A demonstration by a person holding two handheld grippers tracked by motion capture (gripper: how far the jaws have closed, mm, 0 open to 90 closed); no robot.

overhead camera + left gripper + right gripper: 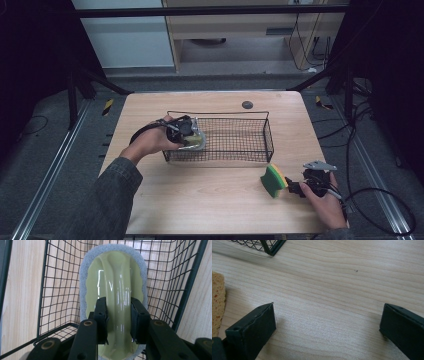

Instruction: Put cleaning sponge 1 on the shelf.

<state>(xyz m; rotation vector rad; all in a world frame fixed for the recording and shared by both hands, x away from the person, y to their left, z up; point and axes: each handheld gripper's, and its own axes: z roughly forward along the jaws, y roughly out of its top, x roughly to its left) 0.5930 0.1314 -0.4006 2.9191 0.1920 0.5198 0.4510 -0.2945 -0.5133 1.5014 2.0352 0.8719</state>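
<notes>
The left claw [189, 134] is clenched on the raised handle of a pale green scrubber [113, 292] with a grey pad, held inside the left end of the wire basket [260, 131]. In my judgement it is nearly placed and only needs releasing. The green and yellow sponge [273, 180] lies on the surface [210, 192] outside the basket, just beside the right claw [296, 188], whose jaws stand released (nothing between them). Most of the basket is free, and bare wood lies between sponge and basket rim.

Grey carpet floor [45, 165], wood cabinet [240, 25].
</notes>
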